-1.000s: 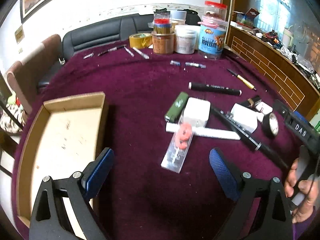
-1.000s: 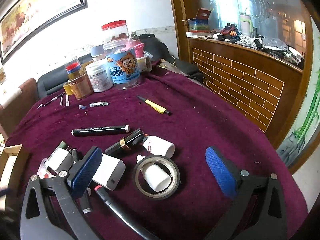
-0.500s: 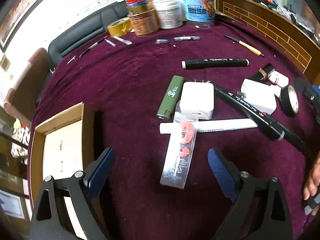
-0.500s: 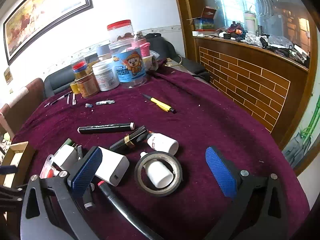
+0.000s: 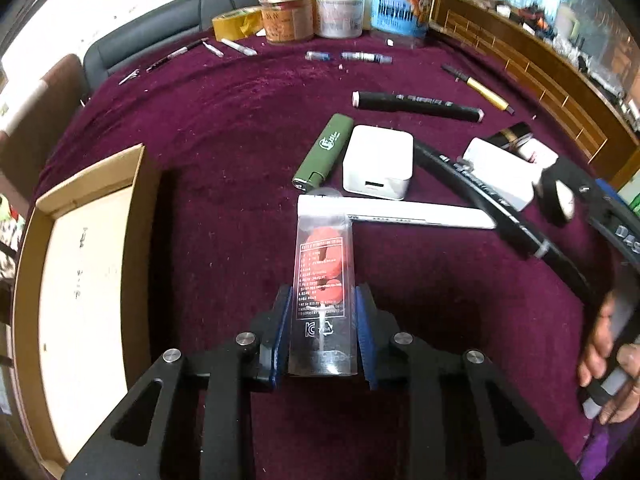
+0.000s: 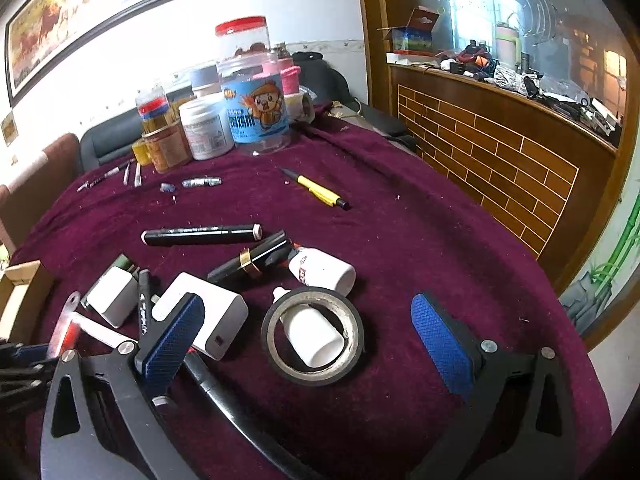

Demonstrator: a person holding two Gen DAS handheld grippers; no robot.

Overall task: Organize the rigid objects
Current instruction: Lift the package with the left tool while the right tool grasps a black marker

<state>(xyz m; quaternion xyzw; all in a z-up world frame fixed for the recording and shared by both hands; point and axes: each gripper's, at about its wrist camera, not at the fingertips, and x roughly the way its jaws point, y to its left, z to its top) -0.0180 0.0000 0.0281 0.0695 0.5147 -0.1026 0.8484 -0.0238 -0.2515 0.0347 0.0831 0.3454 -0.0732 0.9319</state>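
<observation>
My left gripper (image 5: 323, 320) is shut on a clear plastic packet holding a red piece (image 5: 325, 272), whose far end rests on a white stick (image 5: 396, 214). A cardboard tray (image 5: 86, 240) lies to its left. Ahead lie a green lighter (image 5: 324, 152), a white charger (image 5: 378, 162) and a black marker (image 5: 416, 106). My right gripper (image 6: 308, 332) is open and empty above a black tape roll (image 6: 313, 336) with a white bottle (image 6: 316, 334) inside it. A second white bottle (image 6: 324, 270), a white adapter (image 6: 208, 320) and a black tube with a gold band (image 6: 252, 258) lie nearby.
Jars and tubs (image 6: 224, 120) stand at the table's far side, with a yellow tape roll (image 5: 236, 24). A yellow pen (image 6: 316, 192) and small pens (image 6: 120, 174) lie on the purple cloth. A long black pen (image 5: 496, 208) crosses the right. A brick-pattern wooden counter (image 6: 500, 148) borders the right.
My left gripper moved forward and down over the clear packet and closed on it. The right gripper stayed open and hardly moved.
</observation>
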